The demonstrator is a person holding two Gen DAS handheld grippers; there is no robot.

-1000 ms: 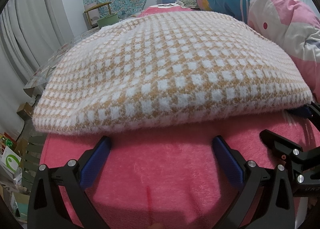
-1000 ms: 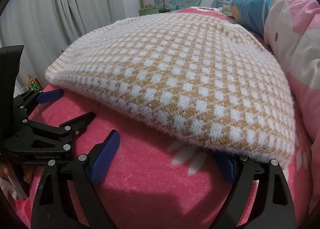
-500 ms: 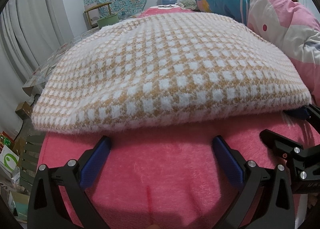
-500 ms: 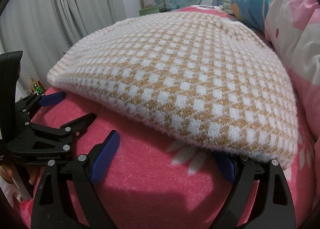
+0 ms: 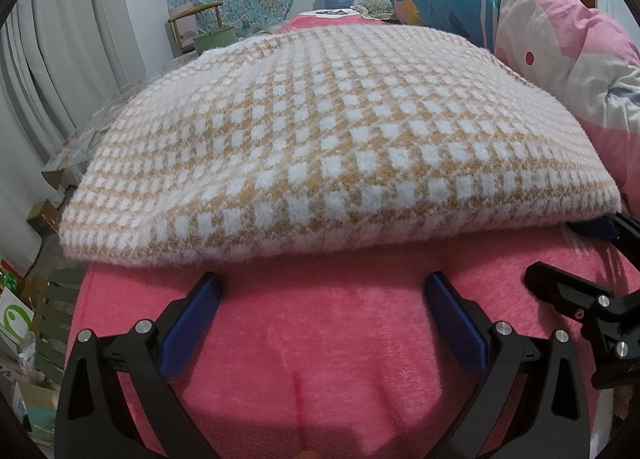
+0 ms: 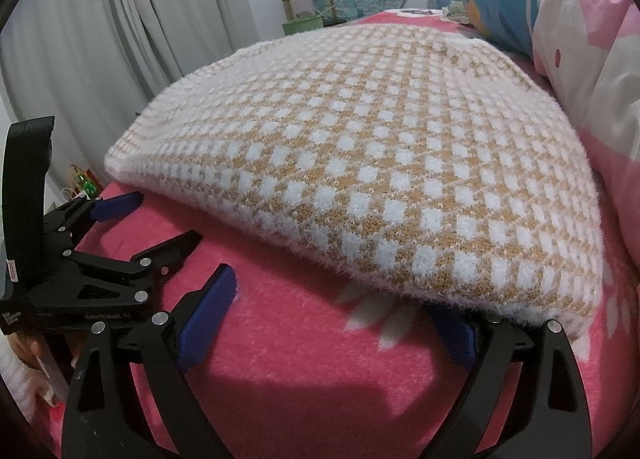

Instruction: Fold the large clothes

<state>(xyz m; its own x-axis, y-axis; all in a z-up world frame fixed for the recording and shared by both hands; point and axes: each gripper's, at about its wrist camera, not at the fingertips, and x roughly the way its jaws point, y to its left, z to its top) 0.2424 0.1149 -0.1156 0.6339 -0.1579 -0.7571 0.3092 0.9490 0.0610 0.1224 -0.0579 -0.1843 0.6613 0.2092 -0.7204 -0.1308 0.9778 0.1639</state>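
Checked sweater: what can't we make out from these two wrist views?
- Checked sweater: underside, sleeves and fold layers hidden by its own top panel, both views.
- Right gripper: right fingertip under the hem, right wrist view; contact unclear.
- Pink blanket: near edge cut off by frame and left gripper.

Home bedroom; pink bed blanket (image 5: 328, 339); rolled quilt (image 5: 560, 43); grey curtains (image 6: 120, 39)
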